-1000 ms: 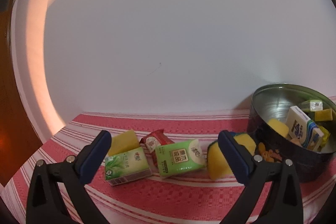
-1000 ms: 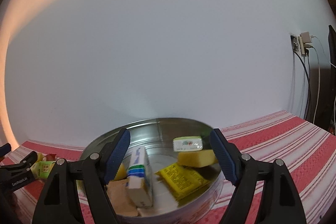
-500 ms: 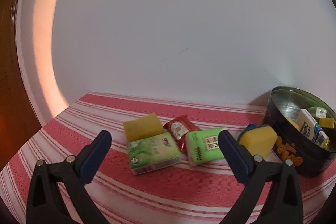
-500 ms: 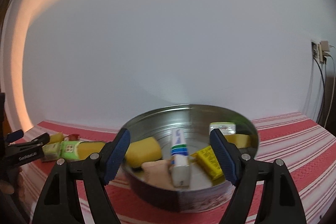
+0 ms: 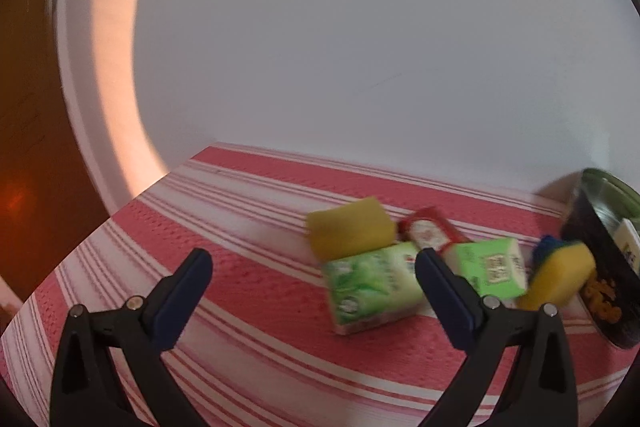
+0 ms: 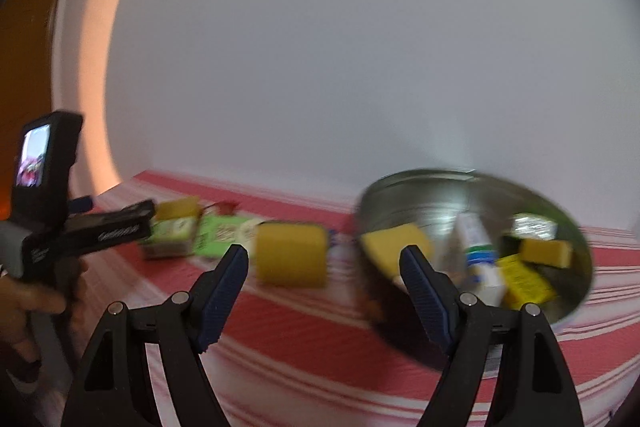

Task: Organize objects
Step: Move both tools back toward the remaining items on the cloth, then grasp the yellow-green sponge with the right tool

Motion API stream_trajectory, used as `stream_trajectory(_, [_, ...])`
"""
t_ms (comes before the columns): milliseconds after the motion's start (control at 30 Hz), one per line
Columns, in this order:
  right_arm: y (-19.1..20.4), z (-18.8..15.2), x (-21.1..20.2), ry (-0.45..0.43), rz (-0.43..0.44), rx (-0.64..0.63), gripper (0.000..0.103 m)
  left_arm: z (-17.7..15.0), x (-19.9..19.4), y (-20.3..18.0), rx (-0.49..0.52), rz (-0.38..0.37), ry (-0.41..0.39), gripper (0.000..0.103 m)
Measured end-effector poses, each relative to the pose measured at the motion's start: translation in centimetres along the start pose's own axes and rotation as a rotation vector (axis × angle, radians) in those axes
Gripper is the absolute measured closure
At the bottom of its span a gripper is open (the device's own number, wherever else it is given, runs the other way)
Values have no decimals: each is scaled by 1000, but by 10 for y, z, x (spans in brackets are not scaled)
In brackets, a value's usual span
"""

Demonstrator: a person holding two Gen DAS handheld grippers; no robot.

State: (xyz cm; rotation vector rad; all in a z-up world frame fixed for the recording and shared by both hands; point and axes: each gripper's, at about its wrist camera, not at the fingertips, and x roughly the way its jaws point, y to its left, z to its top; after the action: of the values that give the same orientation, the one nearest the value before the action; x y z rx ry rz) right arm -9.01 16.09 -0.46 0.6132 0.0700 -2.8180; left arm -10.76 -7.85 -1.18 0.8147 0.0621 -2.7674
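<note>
Loose items lie in a row on the red-striped cloth (image 5: pixel 256 311): a yellow sponge (image 5: pixel 350 227), a red sachet (image 5: pixel 428 231), a pale green tissue pack (image 5: pixel 372 287), a bright green pack (image 5: pixel 490 267) and a yellow-and-blue sponge (image 5: pixel 560 279) leaning on the round tin (image 5: pixel 600 291). My left gripper (image 5: pixel 312 259) is open and empty, short of the row and to its left. My right gripper (image 6: pixel 324 253) is open and empty, facing that sponge (image 6: pixel 292 255), with the tin (image 6: pixel 472 183) to its right. Inside lie a sponge (image 6: pixel 394 243), a white-and-blue box (image 6: pixel 480 255) and a yellow packet (image 6: pixel 524 279).
A white wall (image 5: pixel 360 47) rises right behind the table. The cloth's left edge drops off beside a brown surface (image 5: pixel 28 147). In the right wrist view a hand (image 6: pixel 28 303) holds the left gripper (image 6: pixel 114 213) at the far left.
Both views have swung left, so the items and tin slid right in frame. My right gripper left its place over the tin and now faces the sponge beside it. Both stayed open.
</note>
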Motion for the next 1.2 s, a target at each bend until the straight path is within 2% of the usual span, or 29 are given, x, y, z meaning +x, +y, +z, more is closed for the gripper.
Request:
stream_trajectory(67, [9,0,9,50,70,11,23,1,4,6,-12,24,5,1])
stream_trajectory(200, [21,3,26,95,116,-32,23,3,6,13,-21,42,5,1])
stream_trajectory(433, [30,18,61,201,181,-169,23,7,4,12,-2,-5,12,1])
stream_trajectory(500, [36,24,73,252,199,-252,23,7,3,12,5,-15,14,1])
stream_trajectory(733, [59,33,111,433,173,-572,23,13,4,26,-45,-14,25,1])
stream_trajectory(867, [69,31,129,505,151,-719,23,15,6,32,-75,-14,35,1])
stream_trajectory(967, [70,29,142,577,141,-781,23,16,7,34,-88,-32,47,1])
stream_trajectory(1033, [71,25,145,606,124,-833,33,16,6,33,-85,-39,45,1])
stream_trajectory(1067, [73,24,144,598,118,-854,34,16,6,32,-81,-38,41,1])
stream_trajectory(1200, [69,28,138,589,98,-814,44,17,3,30,-65,-49,24,1])
